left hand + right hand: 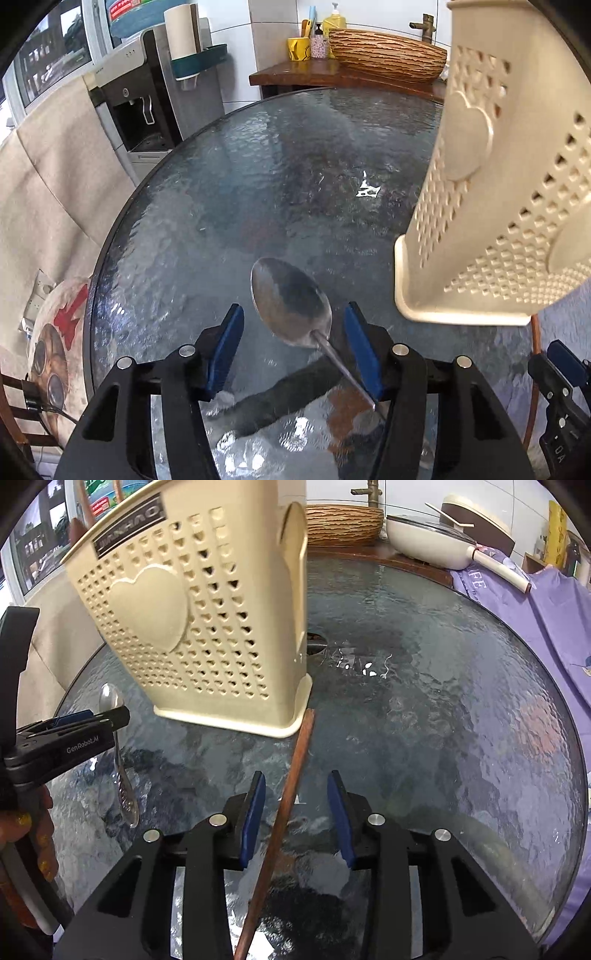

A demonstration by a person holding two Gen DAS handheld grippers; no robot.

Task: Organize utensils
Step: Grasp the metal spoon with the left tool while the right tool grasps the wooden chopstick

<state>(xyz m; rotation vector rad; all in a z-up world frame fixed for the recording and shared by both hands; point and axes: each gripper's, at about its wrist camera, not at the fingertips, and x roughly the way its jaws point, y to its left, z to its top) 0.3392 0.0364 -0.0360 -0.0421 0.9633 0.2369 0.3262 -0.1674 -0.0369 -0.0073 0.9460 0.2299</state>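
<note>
A metal spoon (291,302) lies on the round glass table (258,166), bowl away from me. My left gripper (293,325) stands open around it, and the thin handle runs close along the right pad (364,343). A cream perforated utensil holder (498,221) with a heart on its side stands to the right. In the right wrist view a brown wooden stick (295,760) lies on the glass, its far tip at the holder (192,620) base. My right gripper (297,779) is open with the stick between its pads, nearer the left pad. The left gripper (88,718) hovers over the spoon (123,790).
A hand (33,834) holds the left tool at the table's left edge. Behind the table stand a wooden counter with a ribbed basin (388,51), a tap and bottles. A water dispenser (136,103) is at the left, a white lidded pan (436,535) and purple cloth (554,620) at the right.
</note>
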